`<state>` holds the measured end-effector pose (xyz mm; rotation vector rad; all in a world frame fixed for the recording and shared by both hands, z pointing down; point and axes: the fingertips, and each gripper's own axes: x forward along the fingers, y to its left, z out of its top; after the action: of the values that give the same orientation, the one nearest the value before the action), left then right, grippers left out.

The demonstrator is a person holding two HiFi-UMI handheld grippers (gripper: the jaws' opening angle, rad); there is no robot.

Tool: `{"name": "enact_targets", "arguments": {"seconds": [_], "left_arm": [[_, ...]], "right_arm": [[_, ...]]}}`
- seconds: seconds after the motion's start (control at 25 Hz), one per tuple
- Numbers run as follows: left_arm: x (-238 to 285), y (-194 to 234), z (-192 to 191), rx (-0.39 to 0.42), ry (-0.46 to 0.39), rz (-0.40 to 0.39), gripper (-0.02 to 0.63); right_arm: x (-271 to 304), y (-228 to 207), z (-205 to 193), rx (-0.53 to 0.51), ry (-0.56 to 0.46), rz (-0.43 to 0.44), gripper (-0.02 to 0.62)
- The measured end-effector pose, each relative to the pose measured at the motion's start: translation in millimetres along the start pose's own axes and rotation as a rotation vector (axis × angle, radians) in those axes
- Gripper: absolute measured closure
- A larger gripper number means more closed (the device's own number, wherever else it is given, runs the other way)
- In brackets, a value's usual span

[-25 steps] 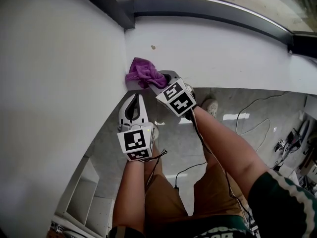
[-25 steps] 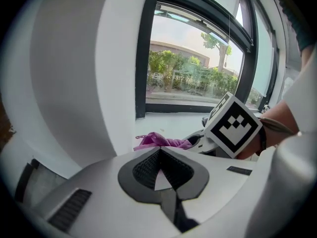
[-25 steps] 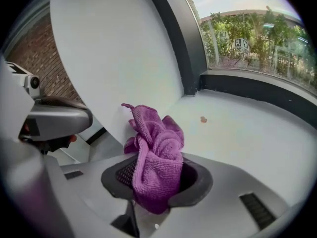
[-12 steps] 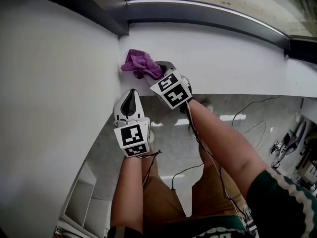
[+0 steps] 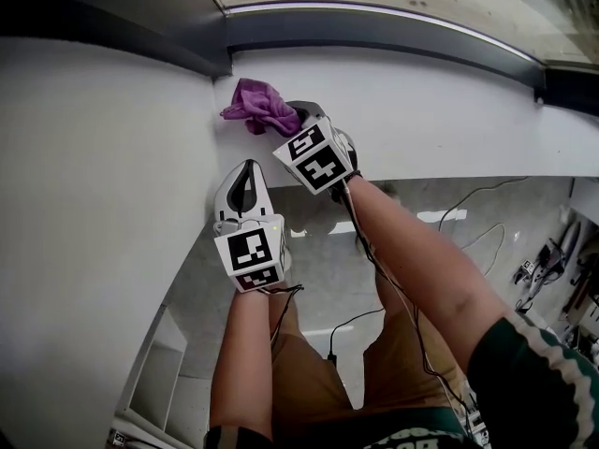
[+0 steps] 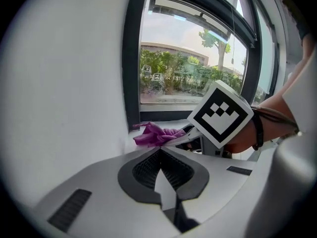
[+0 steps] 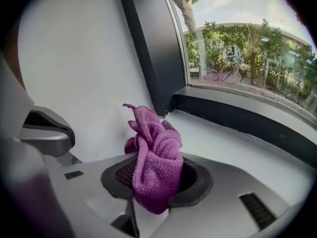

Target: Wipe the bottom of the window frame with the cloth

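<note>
1. Side wall [image 5: 94, 213]: plain white, at the far left, meeting the window sill [image 5: 440, 110] in a corner.
2. Left hand-held gripper [image 5: 248, 168]: jaws pressed together with nothing between them, as its own view [image 6: 159, 152] shows. It hangs beside the side wall, just short of the sill's front edge, pointing toward the window.
3. Purple cloth [image 5: 260, 106]: bunched into a loose wad over the left end of the sill, close to the corner. A strip of white sill shows between it and the dark frame. Its lower folds [image 7: 156, 162] fill the space between the right jaws, and its free end stands above them.
4. Right hand-held gripper [image 5: 295, 120]: jaws clamped on the purple cloth, tips over the sill, marker cube toward the person.
5. Bottom of the window frame [image 5: 393, 31]: a dark rail along the far edge of the sill, joining a dark upright [image 7: 148, 48] at the left corner.
6. Floor [image 5: 328, 269]: grey, below the sill, with a cable [image 5: 477, 199] lying toward the right.
</note>
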<state>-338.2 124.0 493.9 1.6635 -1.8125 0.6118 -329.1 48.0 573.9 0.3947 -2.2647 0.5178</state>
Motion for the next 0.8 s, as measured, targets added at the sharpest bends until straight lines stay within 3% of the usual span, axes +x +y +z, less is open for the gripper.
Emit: {"name": "enact_targets", "arguments": {"seconds": [0.32, 0.8], "left_arm": [[3, -5, 9, 0.009, -0.006, -0.008, 0.597], [7, -6, 20, 0.114, -0.049, -0.036, 0.597]], "right_arm": [[-8, -9, -12, 0.021, 0.020, -0.019, 0.446], [-14, -29, -23, 0.000, 0.017, -0.093, 0.446]]}}
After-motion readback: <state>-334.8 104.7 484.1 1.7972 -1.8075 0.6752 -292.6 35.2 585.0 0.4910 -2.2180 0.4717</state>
